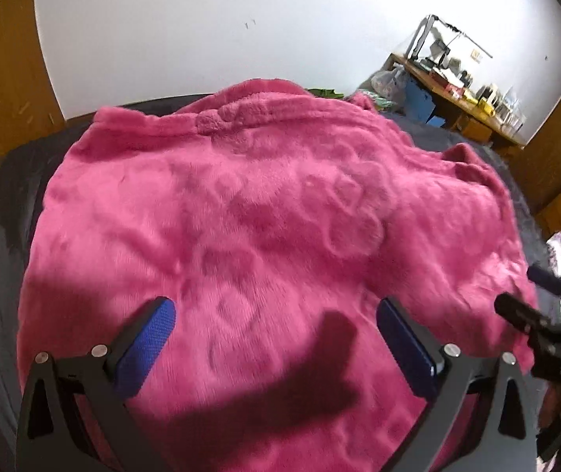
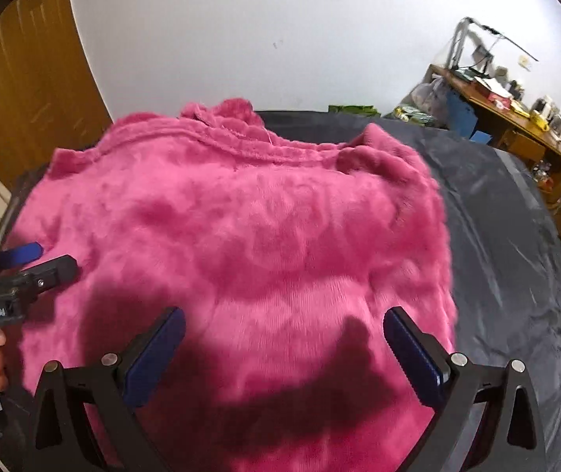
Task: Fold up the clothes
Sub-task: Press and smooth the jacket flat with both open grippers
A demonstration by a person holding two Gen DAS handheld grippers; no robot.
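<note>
A fluffy pink garment [image 1: 264,228] lies spread flat on a dark sheet-covered surface [image 1: 1,204], collar at the far side. My left gripper [image 1: 276,310] hovers open and empty over its near part. The right gripper shows at the right edge of the left wrist view [image 1: 532,295]. In the right wrist view the same pink garment [image 2: 241,244] fills the middle, and my right gripper [image 2: 284,322] is open and empty above its near edge. The left gripper [image 2: 40,259] shows there at the far left, open, beside the garment's left edge.
The dark sheet [image 2: 516,244] extends to the right of the garment. A wooden desk [image 2: 516,118] with clutter stands at the back right, bags [image 1: 390,82] beside it. A white wall is behind, and a wooden door [image 2: 17,90] at the left.
</note>
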